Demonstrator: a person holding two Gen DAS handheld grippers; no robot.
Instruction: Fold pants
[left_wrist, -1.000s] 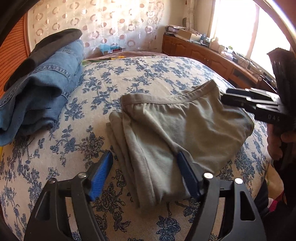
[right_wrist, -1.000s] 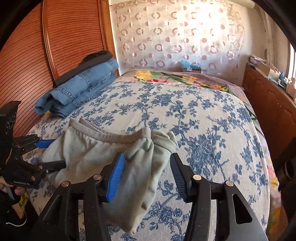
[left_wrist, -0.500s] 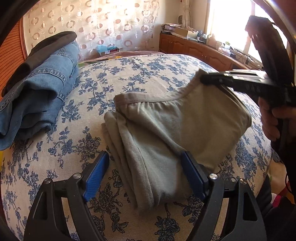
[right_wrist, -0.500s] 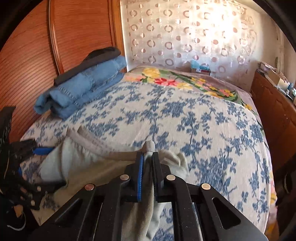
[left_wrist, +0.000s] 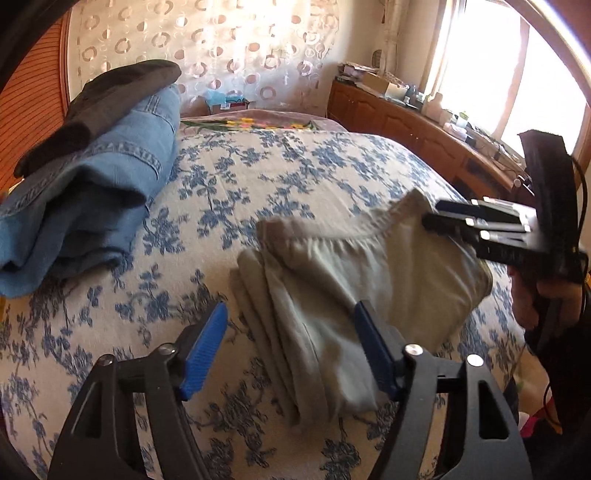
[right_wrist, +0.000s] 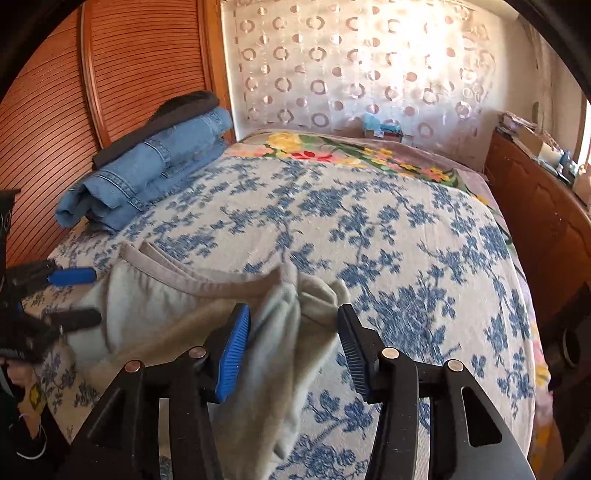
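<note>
Pants (left_wrist: 369, 280) lie part-folded on the bed (left_wrist: 258, 177), and could slump apart, I judge, as both tongs let them lie loose. Left tongs (left_wrist: 290, 350) are closing, right tongs (right_wrist: 293, 350) opening; cloth sits between each pair, pads not pressing it.

The folded pants (left_wrist: 369, 280) lie on the near part of the bed (left_wrist: 303, 173). A stack of jeans (left_wrist: 92, 206) lies at the far left. A cabinet (right_wrist: 546, 210) stands right.
</note>
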